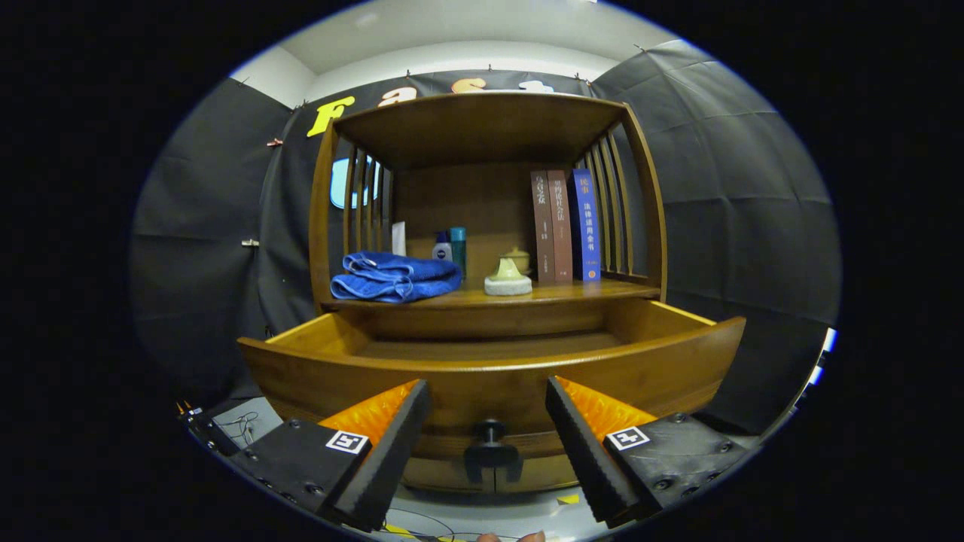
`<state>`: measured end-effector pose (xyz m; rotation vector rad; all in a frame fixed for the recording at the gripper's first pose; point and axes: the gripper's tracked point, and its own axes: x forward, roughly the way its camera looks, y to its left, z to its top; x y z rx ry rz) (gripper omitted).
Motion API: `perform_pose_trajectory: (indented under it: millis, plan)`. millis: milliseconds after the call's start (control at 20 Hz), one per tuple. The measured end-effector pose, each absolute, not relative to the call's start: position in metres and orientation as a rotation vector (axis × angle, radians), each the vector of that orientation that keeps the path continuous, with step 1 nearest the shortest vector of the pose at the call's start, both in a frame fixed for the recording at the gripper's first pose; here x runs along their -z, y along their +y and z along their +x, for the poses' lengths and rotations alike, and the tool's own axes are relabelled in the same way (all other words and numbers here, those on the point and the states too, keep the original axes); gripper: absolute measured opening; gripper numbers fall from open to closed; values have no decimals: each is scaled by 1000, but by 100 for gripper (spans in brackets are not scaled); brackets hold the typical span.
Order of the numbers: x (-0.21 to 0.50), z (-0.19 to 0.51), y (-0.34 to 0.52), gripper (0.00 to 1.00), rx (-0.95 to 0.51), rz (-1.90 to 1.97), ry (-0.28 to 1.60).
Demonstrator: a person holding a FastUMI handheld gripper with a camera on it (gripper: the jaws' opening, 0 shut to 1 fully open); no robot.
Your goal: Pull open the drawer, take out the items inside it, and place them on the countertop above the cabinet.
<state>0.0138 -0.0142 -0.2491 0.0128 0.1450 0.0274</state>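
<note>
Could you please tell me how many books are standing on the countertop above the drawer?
3: a brown book, a second brown book beside it, and a blue book by the slats. Open gripper flanks the drawer knob.

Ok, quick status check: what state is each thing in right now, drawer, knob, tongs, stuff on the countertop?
drawer: pulled open; contents not visible
knob: free, between the tongs
tongs: open, gripping nothing
blue towel: folded, on the countertop
books: upright, on the countertop
bottles: standing behind the towel
</note>
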Motion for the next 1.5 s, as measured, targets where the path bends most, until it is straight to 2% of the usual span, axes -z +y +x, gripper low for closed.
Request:
perform_pose_trajectory:
  millis: [550,1500]
  plan:
    - [262,21,-16,99,-10,-19,172]
    - [268,143,-15,100,-10,-87,177]
